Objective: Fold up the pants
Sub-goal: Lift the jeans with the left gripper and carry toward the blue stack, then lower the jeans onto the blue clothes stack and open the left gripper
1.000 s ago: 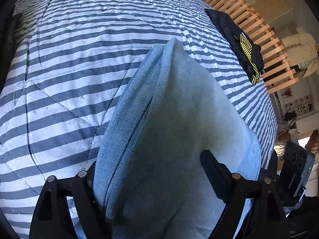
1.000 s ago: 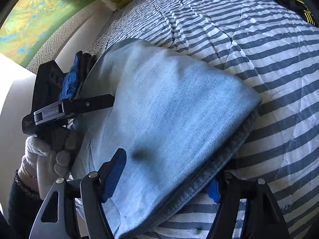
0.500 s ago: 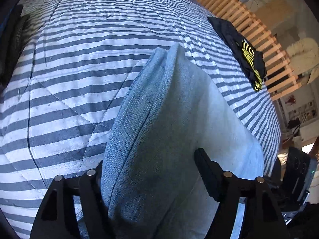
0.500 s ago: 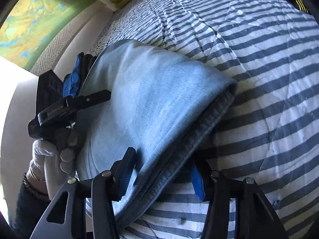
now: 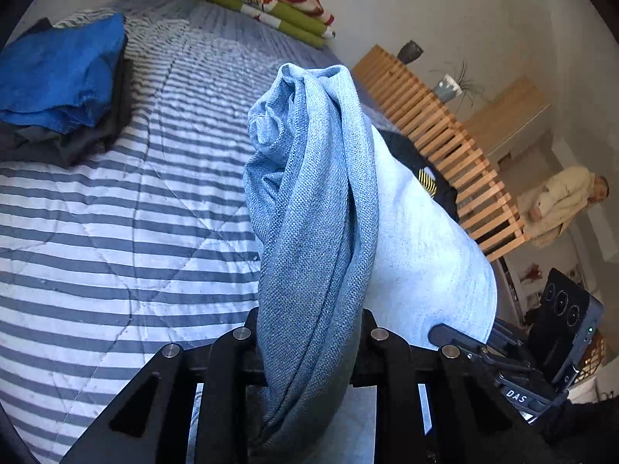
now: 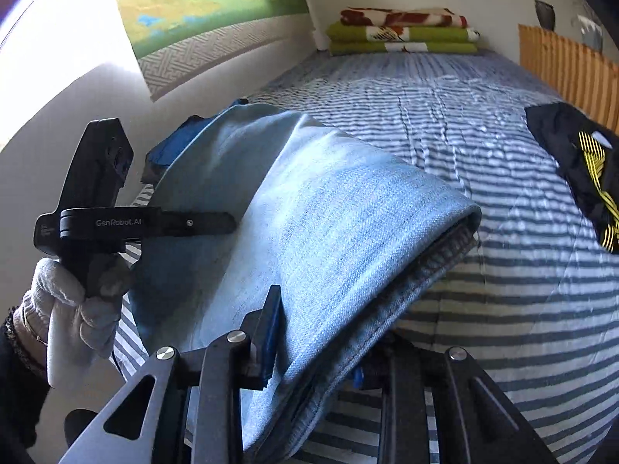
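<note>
- Both tongs have just been closing. The left tongs (image 5: pixel 309 344) now pinch a bunched edge of the pants (image 5: pixel 321 208). The right tongs (image 6: pixel 313 348) clamp the folded hem edge.
- The pants hang between both tongs above the bed (image 6: pixel 483 290).
- Keep both grips level and the cloth taut.
- Lower evenly, clear of the black garment (image 6: pixel 580 162).

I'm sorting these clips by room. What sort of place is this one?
Most likely a bedroom in a home. The work surface is a bed with a striped quilt, folded blankets are stacked at its far end against the wall, and other clothes lie on the quilt.
</note>
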